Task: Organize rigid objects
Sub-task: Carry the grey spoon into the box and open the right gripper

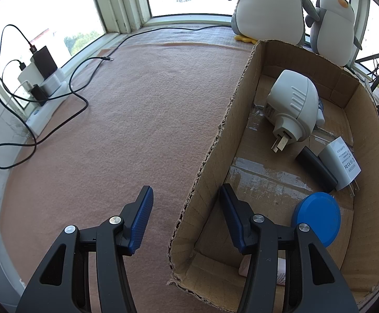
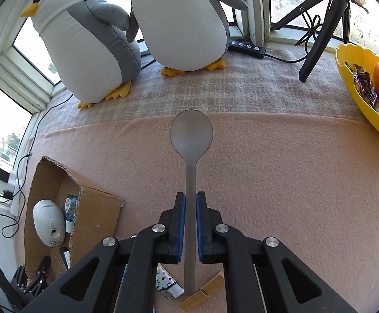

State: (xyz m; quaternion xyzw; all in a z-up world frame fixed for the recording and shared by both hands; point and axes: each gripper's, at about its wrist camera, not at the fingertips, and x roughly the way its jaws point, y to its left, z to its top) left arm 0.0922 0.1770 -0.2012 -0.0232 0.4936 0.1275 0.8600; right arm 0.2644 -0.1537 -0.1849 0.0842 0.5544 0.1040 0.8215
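My right gripper [image 2: 190, 195] is shut on the handle of a grey metal spoon [image 2: 191, 133], which points away from me, bowl forward, above the pink mat. My left gripper [image 1: 185, 190] is open. Its fingers stand on either side of the left wall of the cardboard box [image 1: 231, 120], and neither pad touches it. Inside the box lie a white plug-in device [image 1: 294, 104], a white charger adapter [image 1: 341, 161], a black cylinder [image 1: 317, 168] and a blue round lid [image 1: 317, 216]. The right wrist view shows the same box [image 2: 95, 208] at lower left.
A wooden clothespin [image 2: 205, 292] and a small printed packet [image 2: 167, 284] lie on the mat under the spoon handle. Two plush penguins [image 2: 179, 20] stand at the window. A yellow bowl with oranges [image 2: 359, 83] and a tripod leg [image 2: 317, 49] are at right. Cables and chargers [image 1: 43, 78] lie at left.
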